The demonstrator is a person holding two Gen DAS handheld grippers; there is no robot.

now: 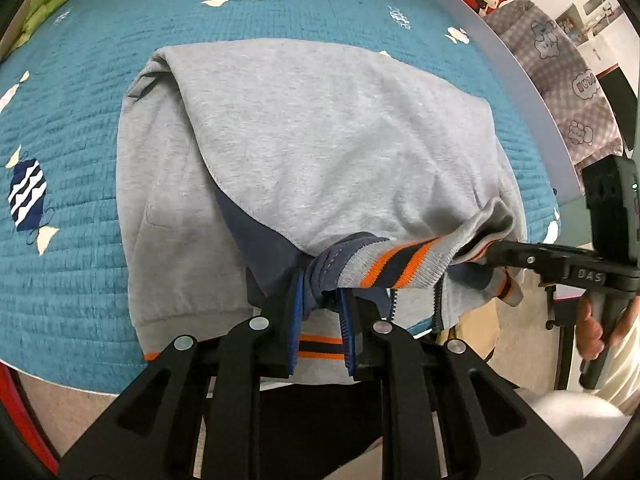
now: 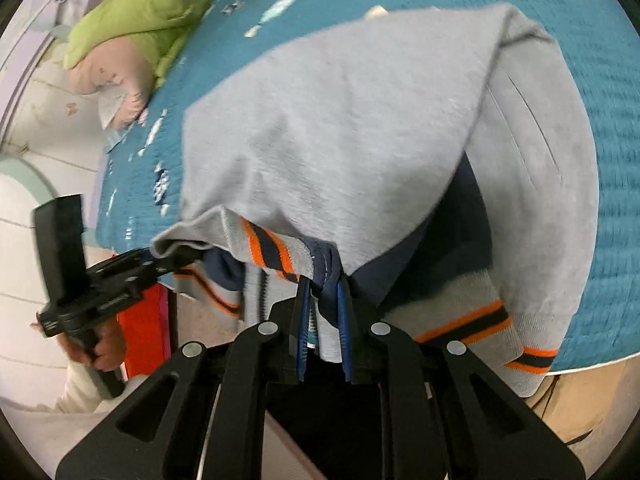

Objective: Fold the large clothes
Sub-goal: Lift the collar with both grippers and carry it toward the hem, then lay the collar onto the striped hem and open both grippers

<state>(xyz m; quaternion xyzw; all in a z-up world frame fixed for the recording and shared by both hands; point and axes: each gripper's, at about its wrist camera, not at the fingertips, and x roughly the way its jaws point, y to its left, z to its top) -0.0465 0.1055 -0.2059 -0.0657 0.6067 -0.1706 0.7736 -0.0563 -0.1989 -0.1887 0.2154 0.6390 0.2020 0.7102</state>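
1. In the left wrist view, the left gripper (image 1: 320,312) sits at lower centre, its blue-padded fingers (image 1: 295,320) clamped on a bunched navy and grey fold of the jacket (image 1: 304,136).
2. In the right wrist view, the right gripper (image 2: 324,320) is likewise at lower centre — its blue pads (image 2: 344,320) pinch navy lining and grey cloth of the jacket (image 2: 340,128).
3. Each gripper also shows in the other's view: the right gripper (image 1: 490,250) reaches in from the right edge with the ribbed hem caught at its tip, and the left gripper (image 2: 176,258) comes from the left edge with grey cloth over its tip. How far their fingers stand apart cannot be told from those angles.
4. The jacket is light grey sweatshirt cloth with a navy lining, a zip (image 1: 437,300) and ribbed bands striped orange and navy (image 1: 404,268). It is folded over on itself, and a striped cuff (image 2: 532,358) hangs at lower right of the right view.
5. Most of the jacket lies on the teal quilt (image 1: 72,152) that fills the frame's middle; its held near edge is lifted past the quilt's lower border.
6. A green pillow (image 2: 132,20) rests at upper left of the right view, on the quilt's far side.
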